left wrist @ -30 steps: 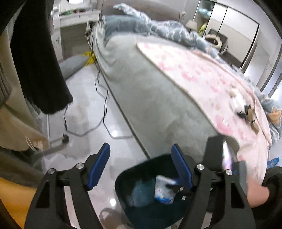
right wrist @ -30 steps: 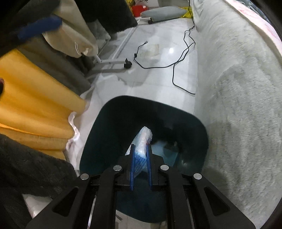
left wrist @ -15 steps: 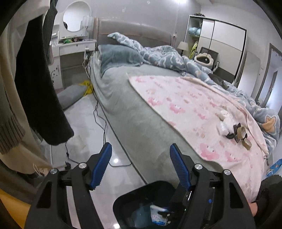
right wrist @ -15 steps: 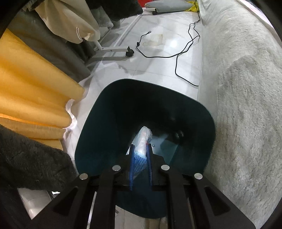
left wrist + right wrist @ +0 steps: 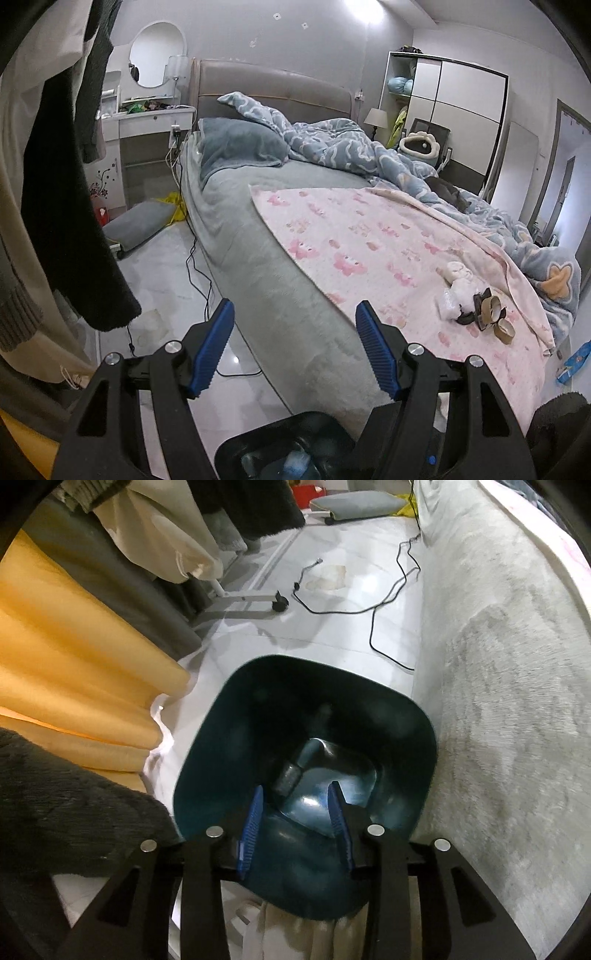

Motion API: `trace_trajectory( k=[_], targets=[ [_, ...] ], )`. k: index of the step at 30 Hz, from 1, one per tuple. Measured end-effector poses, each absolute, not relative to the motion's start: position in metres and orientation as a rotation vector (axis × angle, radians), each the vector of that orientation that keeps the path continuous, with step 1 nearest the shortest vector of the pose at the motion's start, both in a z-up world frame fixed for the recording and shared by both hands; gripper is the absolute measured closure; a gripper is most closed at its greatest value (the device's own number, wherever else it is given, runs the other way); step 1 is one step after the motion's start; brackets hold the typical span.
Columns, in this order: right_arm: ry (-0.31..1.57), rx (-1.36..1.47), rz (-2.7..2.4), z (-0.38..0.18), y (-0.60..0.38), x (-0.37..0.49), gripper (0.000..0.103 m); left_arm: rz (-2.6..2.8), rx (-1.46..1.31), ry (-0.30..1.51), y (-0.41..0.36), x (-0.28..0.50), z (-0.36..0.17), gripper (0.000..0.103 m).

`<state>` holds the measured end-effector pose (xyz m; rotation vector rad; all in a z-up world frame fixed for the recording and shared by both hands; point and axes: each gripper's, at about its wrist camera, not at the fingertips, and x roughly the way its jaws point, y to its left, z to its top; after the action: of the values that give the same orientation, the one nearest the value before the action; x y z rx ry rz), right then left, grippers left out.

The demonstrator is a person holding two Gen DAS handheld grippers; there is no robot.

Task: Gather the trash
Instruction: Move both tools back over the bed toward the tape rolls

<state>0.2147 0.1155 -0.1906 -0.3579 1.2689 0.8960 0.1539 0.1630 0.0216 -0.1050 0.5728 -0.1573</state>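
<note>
Bed [image 5: 280,302]: a grey plush cover is being shown over it, with a pink patterned blanket [image 5: 388,251] spread across the near half. A blue-grey pillow [image 5: 240,147] and a crumpled blue quilt [image 5: 351,147] are lying toward the headboard. A cluster of trash [image 5: 469,299], white wrappers and cardboard rolls, is lying on the pink blanket.

Floor [image 5: 332,613]: pale glossy tiles. A dark teal bin [image 5: 306,738] is standing on it just beside the bed. A black cable [image 5: 373,605] and a grey cushion [image 5: 358,504] are lying on it.

Bedroom: grey walls, glossy white floor [image 5: 173,266]; bed [image 5: 258,236], padded headboard [image 5: 273,88], round mirror [image 5: 157,61], wardrobe [image 5: 458,110], lamp [image 5: 376,118].
</note>
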Motion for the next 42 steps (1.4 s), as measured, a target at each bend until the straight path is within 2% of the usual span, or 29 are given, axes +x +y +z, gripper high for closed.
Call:
trace_trajectory(
  k=[14,19,42],
  targets=[
    [0.963,-0.251,0.967,-0.115,0.070,0.213,0.066,-0.179,-0.092,0.557,0.126,0.166,0.032,0.029],
    [0.874,-0.261,0.913,-0.097,0.047,0.215,0.060,-0.185,-0.093,0.556,0.113,0.170,0.034,0.029],
    [0.747,-0.166,0.541,-0.073,-0.108,0.241,0.044,-0.313,-0.067,0.588,0.021,0.191,0.020,0.026]
  ],
)
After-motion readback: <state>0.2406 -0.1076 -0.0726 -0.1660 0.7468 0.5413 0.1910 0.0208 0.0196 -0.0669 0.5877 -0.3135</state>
